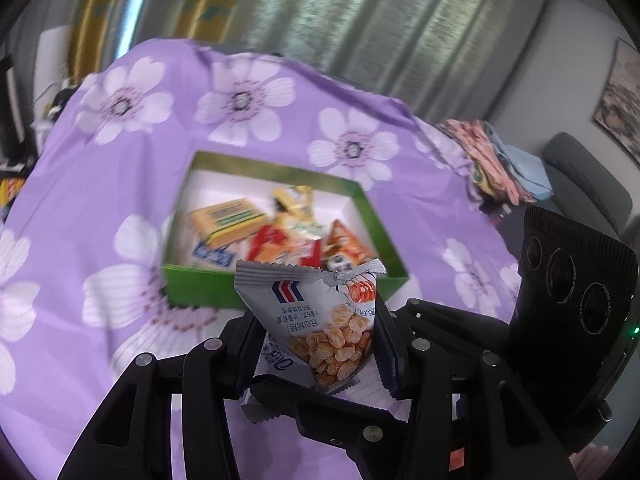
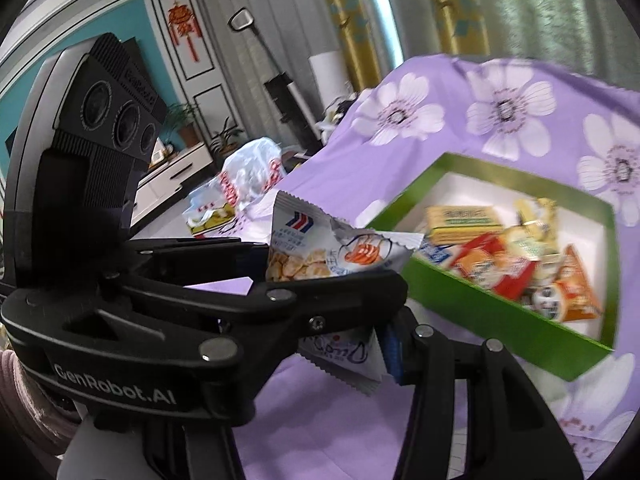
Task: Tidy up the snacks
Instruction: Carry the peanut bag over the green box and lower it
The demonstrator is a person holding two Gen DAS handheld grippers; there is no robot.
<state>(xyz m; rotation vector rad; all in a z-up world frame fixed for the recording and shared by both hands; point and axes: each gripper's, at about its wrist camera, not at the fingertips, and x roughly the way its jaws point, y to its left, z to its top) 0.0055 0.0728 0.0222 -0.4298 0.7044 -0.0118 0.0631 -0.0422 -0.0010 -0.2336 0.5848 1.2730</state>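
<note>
My left gripper [image 1: 316,344] is shut on a white snack packet [image 1: 320,312] printed with orange corn kernels, held above the purple cloth just in front of the green box [image 1: 280,296]. The box holds several snack packs, yellow, red and orange. In the right wrist view the left gripper [image 2: 340,276] crosses the frame with that packet [image 2: 332,248]. My right gripper [image 2: 360,364] holds a second small white packet [image 2: 344,356]; only its right finger with a blue pad shows, the left one is hidden behind the left gripper.
A purple flowered cloth [image 1: 100,184] covers the table. Folded cloths [image 1: 492,160] lie at its far right edge. Plastic bags [image 2: 248,176] sit beyond the table's left side. Curtains hang behind.
</note>
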